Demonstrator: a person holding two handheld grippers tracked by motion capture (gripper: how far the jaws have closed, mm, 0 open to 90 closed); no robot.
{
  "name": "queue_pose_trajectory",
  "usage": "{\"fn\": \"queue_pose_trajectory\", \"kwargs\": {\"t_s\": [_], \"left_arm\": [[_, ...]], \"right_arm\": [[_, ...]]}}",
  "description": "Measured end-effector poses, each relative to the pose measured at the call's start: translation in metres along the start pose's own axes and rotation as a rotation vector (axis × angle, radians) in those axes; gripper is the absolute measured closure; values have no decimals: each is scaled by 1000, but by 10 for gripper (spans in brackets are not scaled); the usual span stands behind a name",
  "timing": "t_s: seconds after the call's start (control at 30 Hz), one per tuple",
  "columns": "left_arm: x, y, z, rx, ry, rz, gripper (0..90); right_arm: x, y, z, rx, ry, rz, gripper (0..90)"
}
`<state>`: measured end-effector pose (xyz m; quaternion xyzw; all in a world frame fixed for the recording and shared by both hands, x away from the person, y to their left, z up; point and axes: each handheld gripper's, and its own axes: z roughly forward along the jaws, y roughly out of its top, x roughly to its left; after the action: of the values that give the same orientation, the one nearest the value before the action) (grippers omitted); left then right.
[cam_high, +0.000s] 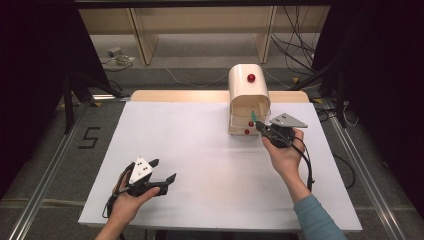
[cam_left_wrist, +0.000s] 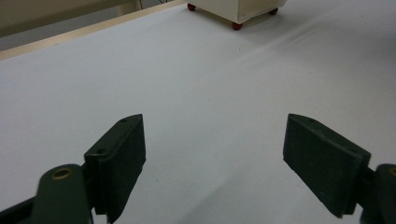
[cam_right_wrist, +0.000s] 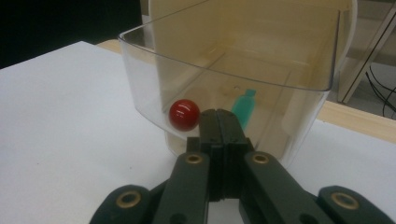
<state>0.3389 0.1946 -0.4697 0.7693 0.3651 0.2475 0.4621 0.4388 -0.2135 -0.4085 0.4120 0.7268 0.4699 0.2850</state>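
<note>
A cream box (cam_high: 248, 92) with a rounded top and a red knob (cam_high: 251, 78) stands at the back right of the white table (cam_high: 200, 145). Its clear plastic front (cam_right_wrist: 224, 60) is tilted open toward me and carries a red ball knob (cam_right_wrist: 184, 114). Behind the clear wall lies a small teal bottle-shaped piece (cam_right_wrist: 243, 106). My right gripper (cam_right_wrist: 223, 116) is shut, its tips against the clear wall just right of the ball knob, and I see nothing between the jaws. My left gripper (cam_left_wrist: 215, 158) rests open over bare table at the front left (cam_high: 162, 170), holding nothing.
The box's base (cam_left_wrist: 238, 7) stands on small red feet (cam_left_wrist: 237, 26). A wooden strip (cam_high: 175, 95) runs along the table's far edge. Wooden shelving (cam_high: 200, 30) and loose cables (cam_high: 295, 50) lie on the floor beyond; dark stands flank both sides.
</note>
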Motion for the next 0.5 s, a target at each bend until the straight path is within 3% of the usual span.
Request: {"fn": "queue_pose_trajectory", "kwargs": {"t_s": [0.5], "left_arm": [[0, 0, 0, 3, -2, 0, 211]], "right_arm": [[0, 1, 2, -2, -4, 1, 900]]}}
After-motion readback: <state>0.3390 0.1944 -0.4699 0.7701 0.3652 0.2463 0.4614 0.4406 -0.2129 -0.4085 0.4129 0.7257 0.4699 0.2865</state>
